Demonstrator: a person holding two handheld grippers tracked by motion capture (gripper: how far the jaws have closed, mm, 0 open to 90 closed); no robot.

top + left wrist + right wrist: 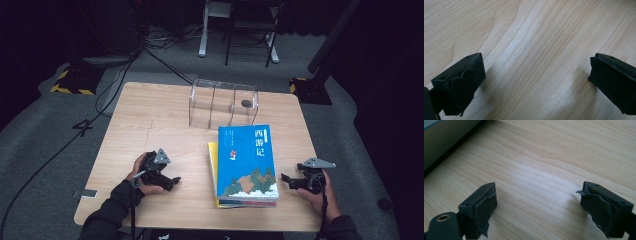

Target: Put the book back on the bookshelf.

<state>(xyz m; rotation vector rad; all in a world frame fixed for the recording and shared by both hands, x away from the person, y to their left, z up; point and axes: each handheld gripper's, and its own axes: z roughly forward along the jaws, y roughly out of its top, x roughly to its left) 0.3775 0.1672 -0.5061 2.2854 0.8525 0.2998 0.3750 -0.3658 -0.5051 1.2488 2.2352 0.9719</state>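
A blue book [247, 162] with a landscape picture and white title lies on top of a stack on the wooden table [160, 120]; a yellow book [213, 165] sticks out beneath it on the left. My left gripper [174, 183] rests on the table left of the stack, open, with bare wood between its pads [466, 82]. My right gripper [285, 180] rests just right of the stack, open, nothing between its pads [482, 207]. The edge of the book stack [446, 137] shows at the upper left in the right gripper view.
A clear plastic divider rack [222, 102] with three compartments stands at the table's far middle; a small dark round object [245, 103] sits in its right part. Cables, a chair base and stands are on the floor beyond the table.
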